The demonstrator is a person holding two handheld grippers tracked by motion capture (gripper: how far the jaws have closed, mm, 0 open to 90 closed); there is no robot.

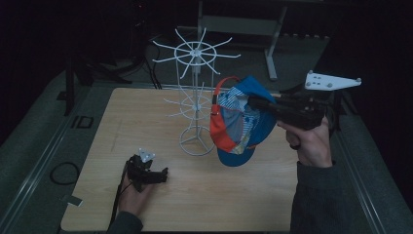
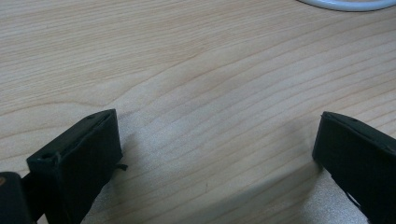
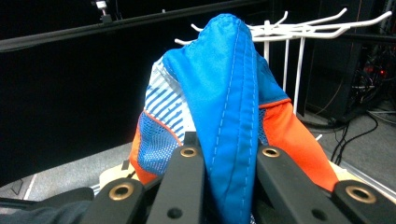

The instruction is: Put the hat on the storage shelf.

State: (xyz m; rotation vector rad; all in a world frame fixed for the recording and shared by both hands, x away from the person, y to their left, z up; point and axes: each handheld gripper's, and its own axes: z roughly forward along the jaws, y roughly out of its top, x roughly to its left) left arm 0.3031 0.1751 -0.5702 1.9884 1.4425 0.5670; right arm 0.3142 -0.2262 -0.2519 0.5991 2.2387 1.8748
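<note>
Right gripper [image 1: 258,103] being held up high over the right side of the table [image 1: 146,204], squeezing a blue, orange and striped cap [image 1: 238,122] between its two black jaws. Pinching a blue fold of the cap [image 3: 229,93] tight in the right gripper view, with cloth rising straight up past the jaws. Hanging down and to the left from the jaw tips, well above the wood, brim pointing down toward the table. Right hand [image 1: 311,141] wrapping around the handle, grey plate sticking out on top.

Left gripper [image 1: 163,174] resting low near the front left of the table, left hand [image 1: 134,192] holding it. Jaws standing wide apart in the left gripper view, with bare wood [image 2: 210,93] between them and nothing held.

Standing farther back, just left of the hanging cap, a white wire rack [image 1: 196,97] with hooks spreading out in rings, round base sitting on the table. Showing behind the cap too, the white hooks [image 3: 322,25].
</note>
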